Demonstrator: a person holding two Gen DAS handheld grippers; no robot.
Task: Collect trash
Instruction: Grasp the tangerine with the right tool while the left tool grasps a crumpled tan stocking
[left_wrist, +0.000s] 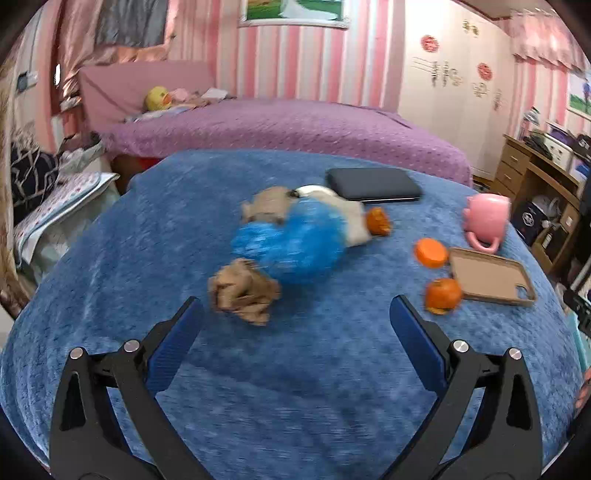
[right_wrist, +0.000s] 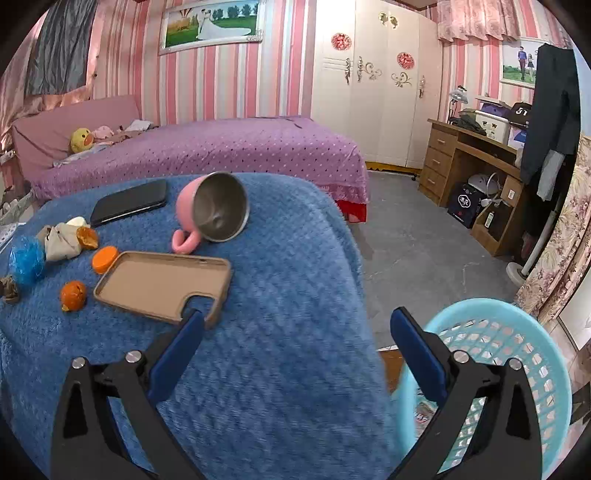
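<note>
Both hand-held grippers, left and right, stand wide and empty. The crumpled brown paper lies on the tabletop just ahead of the left one, so I would lower straight over it, pinch its middle, then carry it to the blue basket off the tabletop's right edge.

Walls carry pink and white vertical stripes. A framed landscape picture hangs above a bed under a purple dotted cover — a yellow plush duck lies at its head. White wardrobe and wooden desk stand on grey floor.
</note>
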